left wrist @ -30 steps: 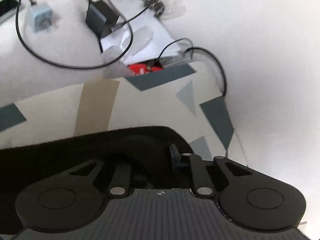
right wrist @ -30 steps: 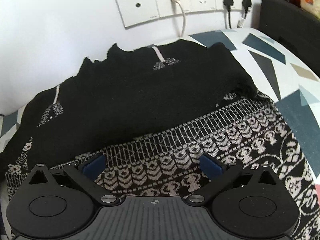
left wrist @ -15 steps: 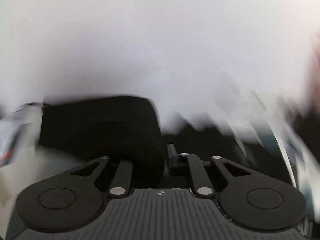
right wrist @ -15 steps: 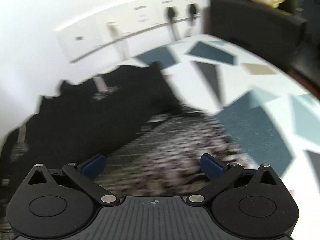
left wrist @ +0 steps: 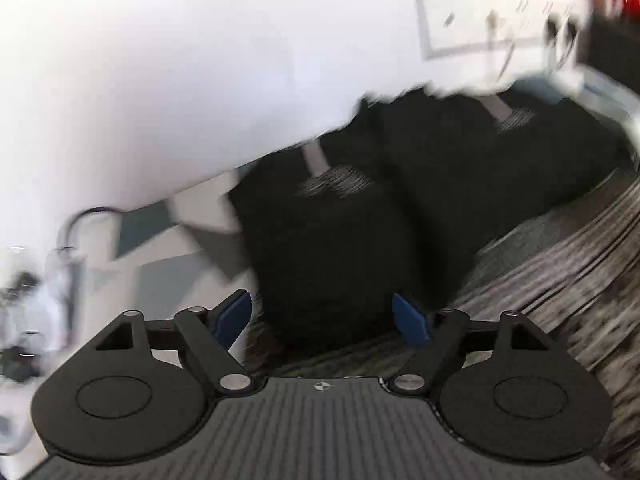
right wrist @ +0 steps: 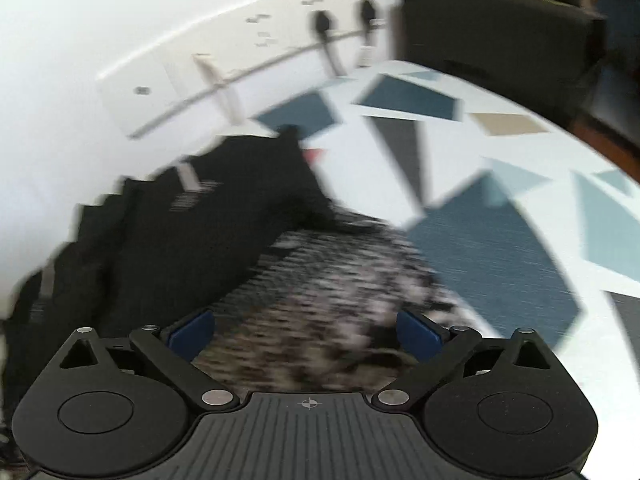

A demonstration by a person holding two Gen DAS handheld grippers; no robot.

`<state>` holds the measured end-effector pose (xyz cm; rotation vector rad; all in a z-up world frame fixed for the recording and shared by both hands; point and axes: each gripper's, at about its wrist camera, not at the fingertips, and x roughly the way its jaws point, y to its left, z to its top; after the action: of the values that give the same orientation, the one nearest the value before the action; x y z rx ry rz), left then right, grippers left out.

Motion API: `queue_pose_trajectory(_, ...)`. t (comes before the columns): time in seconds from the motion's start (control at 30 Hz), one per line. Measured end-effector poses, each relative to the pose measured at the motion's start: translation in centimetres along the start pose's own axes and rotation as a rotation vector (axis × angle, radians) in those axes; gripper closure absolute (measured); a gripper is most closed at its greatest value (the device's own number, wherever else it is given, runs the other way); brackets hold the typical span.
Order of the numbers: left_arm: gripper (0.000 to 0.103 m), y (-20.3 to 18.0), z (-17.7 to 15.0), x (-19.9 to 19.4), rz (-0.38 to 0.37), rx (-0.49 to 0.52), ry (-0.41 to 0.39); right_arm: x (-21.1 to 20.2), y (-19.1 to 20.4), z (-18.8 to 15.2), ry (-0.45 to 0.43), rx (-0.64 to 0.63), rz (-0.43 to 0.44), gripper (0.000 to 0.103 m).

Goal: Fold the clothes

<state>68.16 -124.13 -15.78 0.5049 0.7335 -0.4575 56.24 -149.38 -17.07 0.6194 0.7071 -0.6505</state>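
A black knitted garment [left wrist: 420, 200] with a black-and-white patterned band [left wrist: 560, 264] lies on the patterned table, folded over toward the wall. My left gripper [left wrist: 322, 316] stands open just above the folded black part, nothing between its blue pads. In the right wrist view the same garment [right wrist: 168, 240] shows with its patterned band [right wrist: 320, 312] under my right gripper [right wrist: 304, 336], which is open and holds nothing. Both views are blurred by motion.
A white wall with a socket strip [right wrist: 240, 72] and plugged cables runs behind the table. The tablecloth [right wrist: 500, 240] has blue and grey shapes. A black box [right wrist: 492, 28] stands at the far right. Cables and clutter [left wrist: 28, 300] lie at the left.
My left gripper let go of the black cloth and opened, swinging right to face the folded garment. The right gripper stayed open and turned toward the right side of the table.
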Motion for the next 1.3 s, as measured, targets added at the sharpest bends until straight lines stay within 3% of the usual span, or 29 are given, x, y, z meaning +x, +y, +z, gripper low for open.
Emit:
queue_pose_trajectory(0.1,0.024,0.7,-1.1,-0.1,0.001,0.010,0.003,0.5,3.5,1.5,-0.014,-0.070,0.096,0.007)
queue_pose_trajectory(0.27,0.024,0.2,-2.0,0.7,0.043,0.054,0.006,4.2,13.6,4.9,-0.005,-0.239,0.225,0.005)
queue_pose_trajectory(0.33,0.020,0.3,-2.6,0.4,0.056,0.060,-0.005,6.9,17.5,6.6,0.021,-0.280,0.222,0.005)
queue_pose_trajectory(0.4,0.015,0.4,-2.6,0.7,0.080,0.050,-0.019,9.9,20.8,7.7,0.041,-0.314,0.150,0.015)
queue_pose_trajectory(0.63,0.015,1.8,-2.4,1.6,0.121,-0.021,-0.023,11.7,22.2,8.2,0.081,-0.296,0.102,0.021)
queue_pose_trajectory(0.77,0.015,2.1,-2.3,2.0,0.128,-0.013,-0.036,12.5,22.7,8.4,0.104,-0.281,0.082,0.094)
queue_pose_trajectory(0.8,0.015,2.4,-2.3,2.1,0.132,-0.019,-0.037,12.7,22.8,8.4,0.109,-0.278,0.077,0.094)
queue_pose_trajectory(0.97,0.015,3.7,-2.1,2.9,0.152,-0.080,-0.022,5.5,16.5,11.4,-0.101,-0.075,0.228,0.094)
queue_pose_trajectory(1.07,0.015,3.8,-2.0,3.2,0.151,-0.081,-0.026,1.4,10.3,11.5,-0.184,0.043,0.219,0.094)
queue_pose_trajectory(1.13,0.015,3.7,-2.0,3.2,0.149,-0.079,-0.028,-0.1,6.3,10.4,-0.184,0.108,0.203,0.094)
queue_pose_trajectory(1.3,0.013,2.9,-2.1,3.0,0.183,-0.056,-0.037,-1.4,-2.3,4.0,-0.053,0.182,0.152,0.093)
